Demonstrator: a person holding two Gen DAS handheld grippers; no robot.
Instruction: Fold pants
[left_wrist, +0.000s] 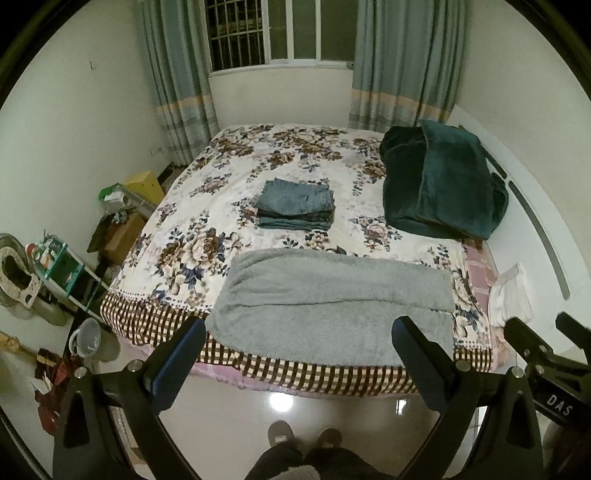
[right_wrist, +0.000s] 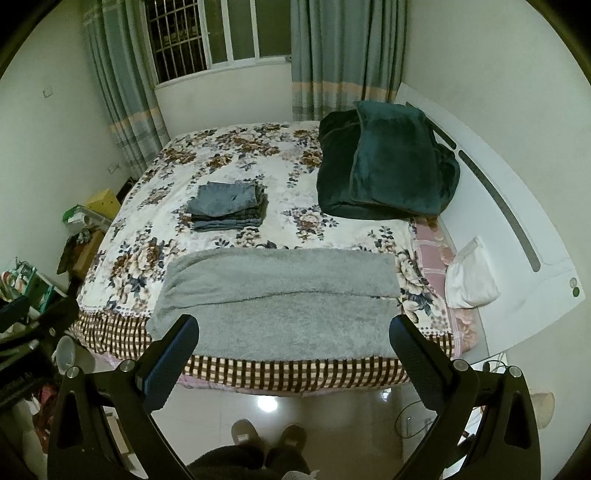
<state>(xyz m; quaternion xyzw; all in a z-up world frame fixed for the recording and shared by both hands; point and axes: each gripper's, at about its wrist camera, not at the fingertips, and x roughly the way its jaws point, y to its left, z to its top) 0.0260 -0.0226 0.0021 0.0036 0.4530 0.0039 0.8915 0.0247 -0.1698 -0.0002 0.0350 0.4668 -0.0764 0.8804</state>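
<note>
Fluffy grey pants (left_wrist: 332, 306) lie spread flat at the near edge of the bed, legs side by side, running left to right; they also show in the right wrist view (right_wrist: 280, 302). My left gripper (left_wrist: 299, 328) is open and empty, held above the floor just in front of the pants. My right gripper (right_wrist: 293, 326) is open and empty at the same height, beside the left one. A stack of folded blue jeans (left_wrist: 295, 205) sits mid-bed, also in the right wrist view (right_wrist: 227, 206).
The bed has a floral cover (left_wrist: 207, 206) with a checked border. A dark green blanket (left_wrist: 443, 184) is heaped at the far right by the white headboard (right_wrist: 517, 221). A white cloth (right_wrist: 471, 275) lies right. Shelves and clutter (left_wrist: 55, 273) stand left. Slippered feet (left_wrist: 303, 437) on the tiled floor.
</note>
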